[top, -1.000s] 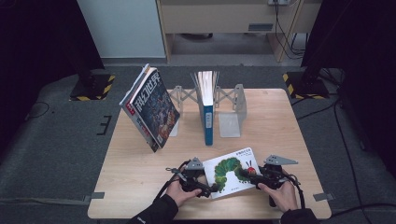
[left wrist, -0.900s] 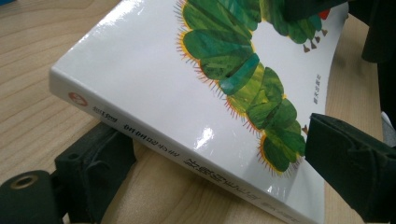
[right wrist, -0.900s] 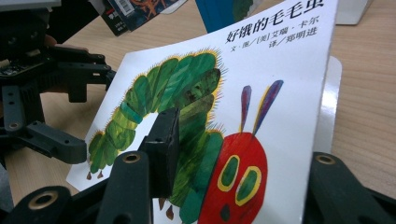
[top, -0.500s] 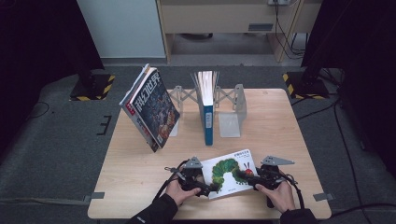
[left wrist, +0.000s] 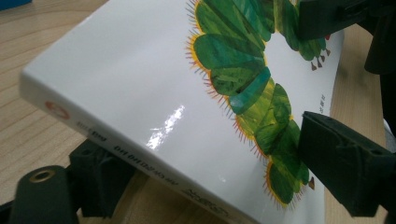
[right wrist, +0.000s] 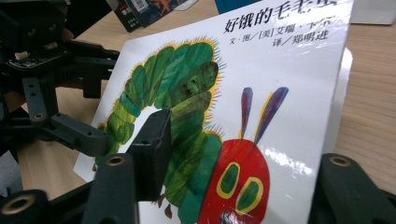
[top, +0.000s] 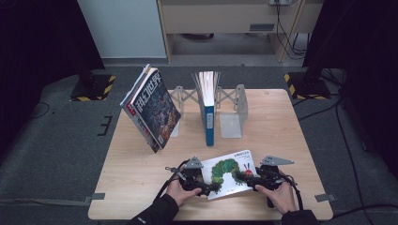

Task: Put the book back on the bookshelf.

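Observation:
A white picture book with a green caterpillar on its cover (top: 230, 172) is near the table's front edge, held between both grippers. My left gripper (top: 205, 188) is shut on its spine side, with one jaw under the book and one on the cover (left wrist: 208, 154). My right gripper (top: 245, 177) is shut on the opposite edge by the red caterpillar head (right wrist: 247, 163). The book (left wrist: 154, 88) tilts up off the wood. In the right gripper view, the left gripper (right wrist: 70, 126) shows at the book's (right wrist: 289, 70) far edge.
A metal book rack (top: 232, 115) stands at the table's back middle with a blue book (top: 209, 112) upright in it. A stack of magazines (top: 152, 110) leans against the rack's left end. The light wooden table (top: 141, 187) has bare wood to the left and right.
Hardly anything differs. Both hands and the book have shifted only slightly, and both grippers remain on the book.

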Demonstrator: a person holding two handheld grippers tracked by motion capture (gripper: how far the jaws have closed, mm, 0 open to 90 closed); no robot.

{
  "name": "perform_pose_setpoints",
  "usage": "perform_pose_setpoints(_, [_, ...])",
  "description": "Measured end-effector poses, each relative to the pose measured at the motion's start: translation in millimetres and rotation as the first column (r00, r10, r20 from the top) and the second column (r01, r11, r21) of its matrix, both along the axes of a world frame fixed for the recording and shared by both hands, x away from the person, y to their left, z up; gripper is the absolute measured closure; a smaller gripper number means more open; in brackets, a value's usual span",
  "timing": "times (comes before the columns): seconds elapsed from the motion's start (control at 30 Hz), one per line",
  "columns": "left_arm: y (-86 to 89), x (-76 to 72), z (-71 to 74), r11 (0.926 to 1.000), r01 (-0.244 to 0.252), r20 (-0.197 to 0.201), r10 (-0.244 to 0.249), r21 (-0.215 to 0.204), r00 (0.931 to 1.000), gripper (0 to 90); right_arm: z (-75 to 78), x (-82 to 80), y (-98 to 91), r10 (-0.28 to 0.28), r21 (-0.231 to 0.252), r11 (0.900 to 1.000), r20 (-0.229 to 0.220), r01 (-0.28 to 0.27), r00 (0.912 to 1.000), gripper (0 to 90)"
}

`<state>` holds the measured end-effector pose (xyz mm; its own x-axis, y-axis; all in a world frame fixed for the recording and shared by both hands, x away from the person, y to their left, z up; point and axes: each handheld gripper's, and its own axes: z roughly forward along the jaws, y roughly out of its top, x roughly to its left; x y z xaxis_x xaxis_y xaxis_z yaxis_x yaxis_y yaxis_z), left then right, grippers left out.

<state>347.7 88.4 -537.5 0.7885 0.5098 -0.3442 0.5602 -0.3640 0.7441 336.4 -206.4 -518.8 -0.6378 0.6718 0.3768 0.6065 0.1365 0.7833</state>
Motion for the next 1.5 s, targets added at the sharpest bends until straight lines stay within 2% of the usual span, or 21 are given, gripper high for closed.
perform_pose_setpoints(0.1, [1.2, 0.6, -0.2, 0.9999, -0.006, -0.009, 0.006, -0.01, 0.9999, 16.4, 1.8, 1.0, -2.3, -0.038, -0.01, 0.9992, 0.014, 0.038, 0.9992, 38.0])
perform_pose_setpoints(0.2, [2.1, 1.4, -0.2, 1.0, -0.006, -0.003, 0.006, -0.006, 1.0, 19.4, 2.6, 2.3, -8.0, -0.073, -0.02, 0.9971, 0.021, 0.073, 0.9971, 37.5])
perform_pose_setpoints(0.27, [2.1, 1.2, -0.2, 0.9999, -0.01, -0.006, 0.01, -0.007, 0.9999, 20.3, 2.4, 2.3, -9.7, -0.08, -0.045, 0.9956, 0.036, 0.081, 0.9961, 37.6])
perform_pose_setpoints(0.43, [3.0, 1.8, -0.4, 0.9998, -0.013, -0.01, 0.013, -0.013, 0.9999, 21.8, 2.3, 2.5, -12.6, -0.103, -0.064, 0.9924, 0.041, 0.105, 0.9938, 36.9])
perform_pose_setpoints(0.5, [2.0, 3.3, -1.3, 0.9993, 0.002, 0.003, -0.002, -0.037, 1.0, 22.3, 1.4, 3.2, -14.9, -0.121, -0.085, 0.9886, 0.044, 0.124, 0.9917, 35.3])
perform_pose_setpoints(0.67, [2.2, 4.6, -1.9, 0.9985, 0.016, 0.006, -0.015, -0.053, 0.9999, 23.2, -5.2, 3.5, -15.2, -0.112, -0.126, 0.9858, 0.0, 0.111, 0.9938, 37.6])
perform_pose_setpoints(0.73, [4.5, 2.8, -0.8, 0.9994, -0.02, -0.022, 0.02, -0.027, 0.9996, 23.9, -6.9, 3.0, -11.5, -0.102, -0.129, 0.9866, -0.014, 0.099, 0.9947, 35.7])
perform_pose_setpoints(0.8, [5.8, 3.4, -1.3, 0.9989, -0.029, -0.032, 0.028, -0.038, 0.9991, 25.8, -7.7, 2.8, -9.7, -0.104, -0.142, 0.9846, -0.012, 0.102, 0.9945, 36.0])
perform_pose_setpoints(1.1, [5.9, 2.6, 1.2, 0.9977, -0.048, -0.039, 0.046, -0.047, 0.9982, 28.6, -6.6, 2.7, -10.5, -0.124, -0.131, 0.984, -0.019, 0.12, 0.9921, 39.5])
perform_pose_setpoints(1.27, [6.1, 2.8, 7.4, 0.9976, -0.048, 0.0, 0.048, -0.051, 0.9988, 34.8, -3.4, 2.9, -12.7, -0.14, -0.105, 0.9846, 0.012, 0.14, 0.9901, 41.2])
perform_pose_setpoints(1.4, [8.1, 3.7, 12.8, 0.9953, -0.06, 0.015, 0.061, -0.077, 0.998, 41.4, -0.4, 3.6, -14.4, -0.149, -0.089, 0.9844, 0.041, 0.152, 0.9881, 42.5])
perform_pose_setpoints(1.5, [8.7, 2.3, 16.1, 0.9954, -0.059, 0.023, 0.061, -0.076, 0.9979, 44.5, 1.7, 3.6, -15.2, -0.147, -0.081, 0.9852, 0.059, 0.151, 0.9874, 43.1])
